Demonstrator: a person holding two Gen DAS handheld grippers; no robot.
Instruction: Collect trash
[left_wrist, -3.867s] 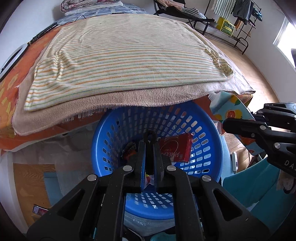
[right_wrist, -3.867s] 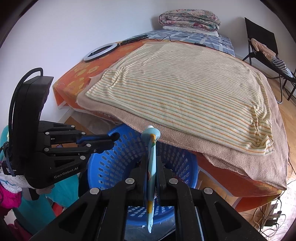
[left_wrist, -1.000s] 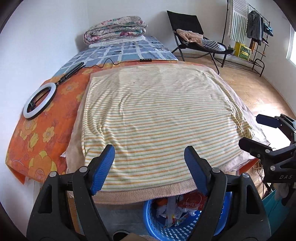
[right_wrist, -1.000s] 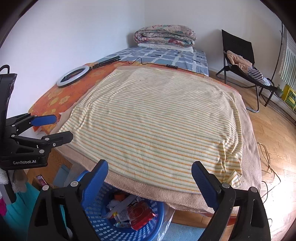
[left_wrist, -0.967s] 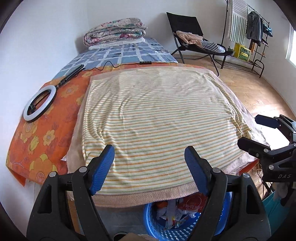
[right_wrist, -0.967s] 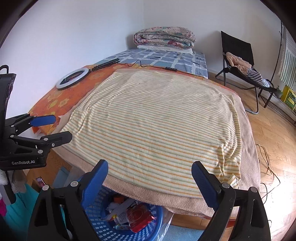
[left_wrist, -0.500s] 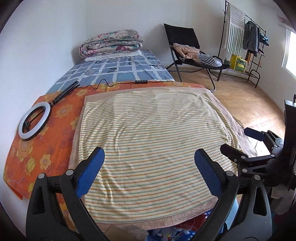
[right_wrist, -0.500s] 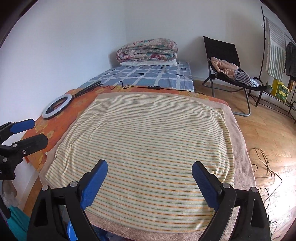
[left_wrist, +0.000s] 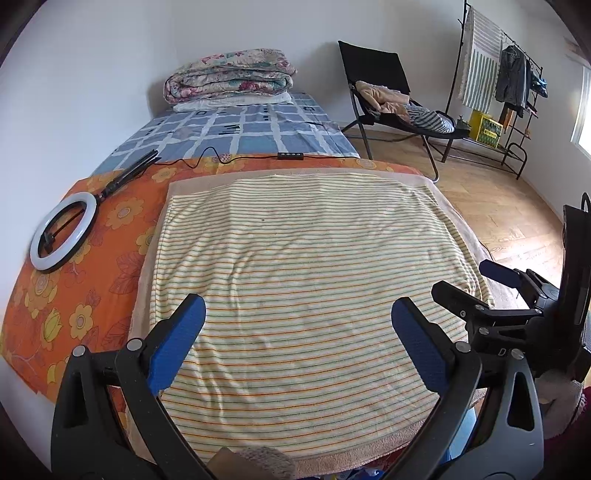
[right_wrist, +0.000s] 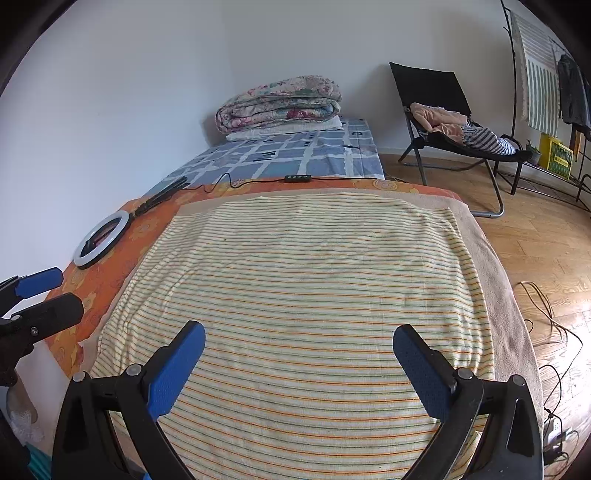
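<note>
Left gripper (left_wrist: 297, 328) and right gripper (right_wrist: 297, 356) both spread wide, nothing between the pads. Blue basket (left_wrist: 460, 435) with the trash – only a sliver shows at the bottom edge, under the bed's near end. Surface: striped towel (left_wrist: 303, 295) flat over a beige blanket (right_wrist: 495, 280) on an orange floral sheet (left_wrist: 85, 280). Ring light (left_wrist: 62, 230) lies left on the sheet. Beyond – blue checked cover (left_wrist: 236, 131), folded quilts (left_wrist: 231, 74) at the wall. Black chair (right_wrist: 443, 114) and clothes rack (left_wrist: 495, 74) right, on wood floor (right_wrist: 546, 229).
</note>
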